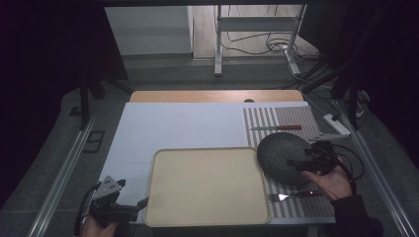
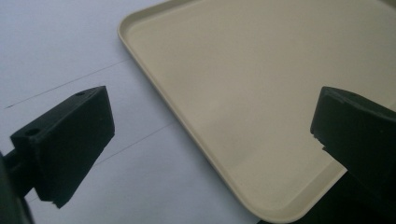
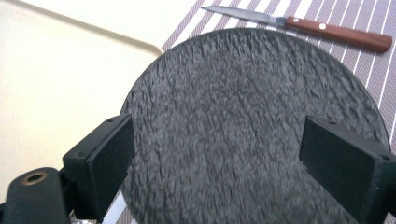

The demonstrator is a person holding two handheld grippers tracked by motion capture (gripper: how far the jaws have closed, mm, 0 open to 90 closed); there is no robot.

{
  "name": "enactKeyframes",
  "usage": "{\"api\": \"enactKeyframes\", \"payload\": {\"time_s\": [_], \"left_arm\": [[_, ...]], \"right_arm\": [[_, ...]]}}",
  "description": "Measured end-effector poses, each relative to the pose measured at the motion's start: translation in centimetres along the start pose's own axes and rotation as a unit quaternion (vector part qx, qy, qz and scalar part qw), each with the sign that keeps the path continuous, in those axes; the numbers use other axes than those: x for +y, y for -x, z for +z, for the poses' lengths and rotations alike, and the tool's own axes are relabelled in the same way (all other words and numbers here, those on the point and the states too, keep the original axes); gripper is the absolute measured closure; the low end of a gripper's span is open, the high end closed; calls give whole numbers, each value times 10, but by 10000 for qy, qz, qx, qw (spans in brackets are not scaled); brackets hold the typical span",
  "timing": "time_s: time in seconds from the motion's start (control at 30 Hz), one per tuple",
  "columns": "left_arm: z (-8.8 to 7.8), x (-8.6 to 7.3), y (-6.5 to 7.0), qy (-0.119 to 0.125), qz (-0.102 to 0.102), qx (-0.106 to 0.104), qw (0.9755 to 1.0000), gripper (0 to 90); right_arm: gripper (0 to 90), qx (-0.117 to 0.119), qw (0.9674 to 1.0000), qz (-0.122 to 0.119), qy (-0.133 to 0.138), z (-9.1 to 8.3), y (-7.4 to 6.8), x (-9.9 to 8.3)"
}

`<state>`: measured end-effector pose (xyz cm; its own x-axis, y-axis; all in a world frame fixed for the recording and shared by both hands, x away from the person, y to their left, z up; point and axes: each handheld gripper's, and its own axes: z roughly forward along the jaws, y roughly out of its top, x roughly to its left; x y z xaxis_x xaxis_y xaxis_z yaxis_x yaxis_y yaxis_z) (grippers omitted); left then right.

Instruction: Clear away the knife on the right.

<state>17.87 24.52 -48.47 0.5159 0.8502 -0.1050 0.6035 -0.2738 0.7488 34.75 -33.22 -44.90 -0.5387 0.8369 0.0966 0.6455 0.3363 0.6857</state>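
- A beige tray (image 1: 207, 185) is lying empty at the near middle of the table (image 1: 168, 126), which is covered with a white sheet.
- A striped placemat (image 1: 291, 118) is lying along the right side of the table, just beside the tray.
- A dark round textured plate (image 1: 279, 155) is resting on the placemat, its left edge reaching the tray's right rim.
- A knife (image 1: 276, 128) with a brown wooden handle is lying on the placemat beyond the plate, blade pointing left.
- A fork (image 1: 291, 196) is lying on the placemat near the plate's near edge, tines pointing left.
- The left gripper (image 1: 141, 205) is sitting at the near left corner of the tray, jaws spread wide and holding nothing; in the left gripper view the tray's rim (image 2: 154, 88) is running between them.
- The right gripper (image 1: 296, 162) is hovering over the right part of the plate, held by a hand (image 1: 331, 182); its jaws are standing wide apart, with the plate's surface (image 3: 247, 126) showing between them, nothing gripped.
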Motion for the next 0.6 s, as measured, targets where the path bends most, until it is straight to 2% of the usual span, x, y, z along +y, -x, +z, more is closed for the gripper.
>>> {"api": "enactKeyframes", "payload": {"time_s": [0.37,0.6], "left_arm": [[0,0,0,-9,16,-8,10000,0],[0,0,0,-14,22,-9,10000,0]], "right_arm": [[111,-86,9999,-73,-33,17,12,19],[123,-5,9999,49,-88,32,22,35]]}}
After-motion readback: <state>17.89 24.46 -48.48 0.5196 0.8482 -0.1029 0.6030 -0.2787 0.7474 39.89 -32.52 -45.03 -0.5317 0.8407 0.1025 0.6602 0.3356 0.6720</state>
